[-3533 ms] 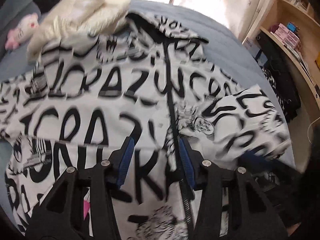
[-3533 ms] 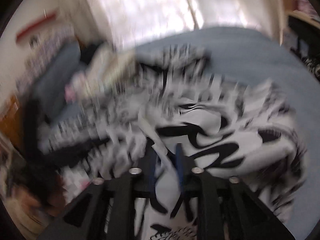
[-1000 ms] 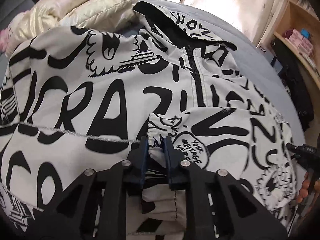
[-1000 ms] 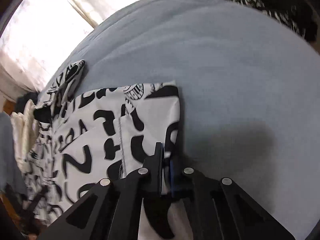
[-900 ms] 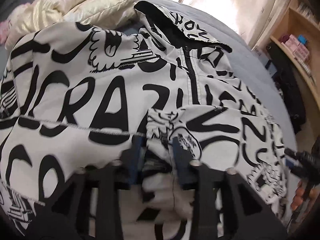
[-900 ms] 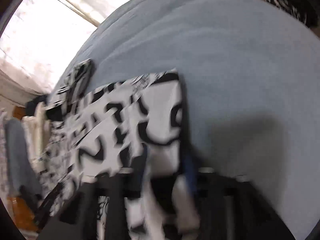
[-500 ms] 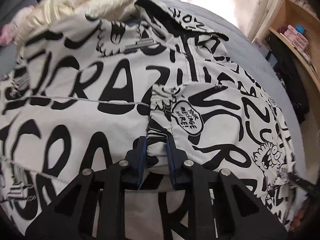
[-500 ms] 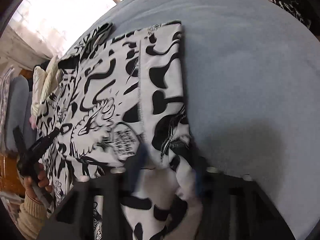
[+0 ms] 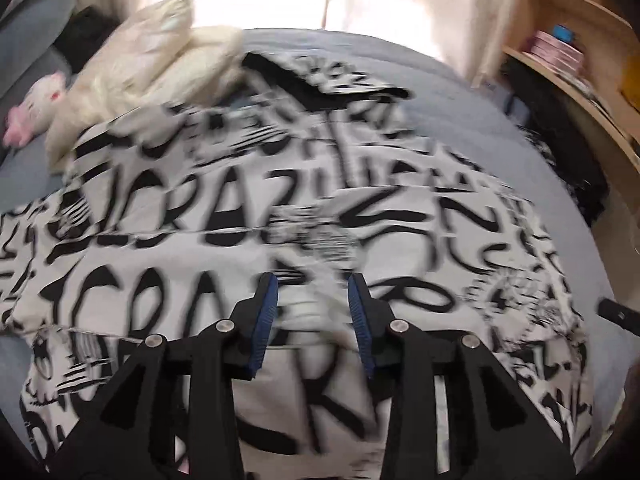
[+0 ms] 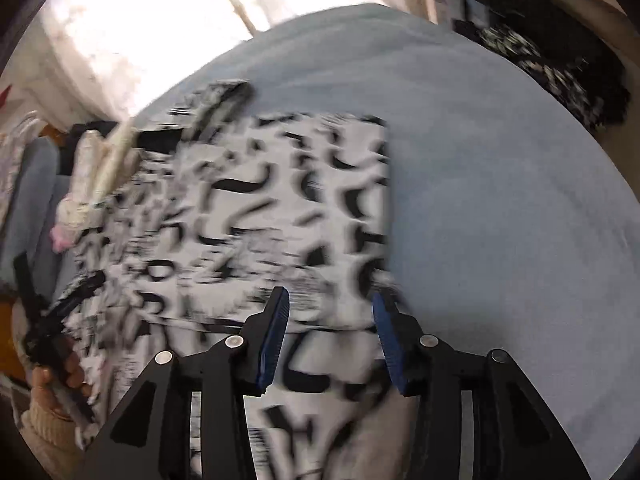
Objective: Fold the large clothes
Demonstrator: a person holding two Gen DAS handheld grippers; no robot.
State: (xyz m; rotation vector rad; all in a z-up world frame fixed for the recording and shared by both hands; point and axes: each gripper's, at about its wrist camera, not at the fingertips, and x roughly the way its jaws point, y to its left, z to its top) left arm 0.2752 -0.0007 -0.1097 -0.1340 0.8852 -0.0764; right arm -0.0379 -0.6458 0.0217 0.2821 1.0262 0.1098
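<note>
Across the grey-blue bed (image 10: 500, 168) lies the black-and-white printed jacket (image 9: 168, 216), spread flat, hood toward the window, long axis running away from me. Both my tools hover above it, jaws opening and gripping nothing: right gripper (image 10: 330, 336) at its right edge, left gripper (image 9: 312, 316) mid-body.

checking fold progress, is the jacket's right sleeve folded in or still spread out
Folded in: the sleeve lies across the jacket front, its cuff near the middle, giving a straight edge against the bed.
</note>
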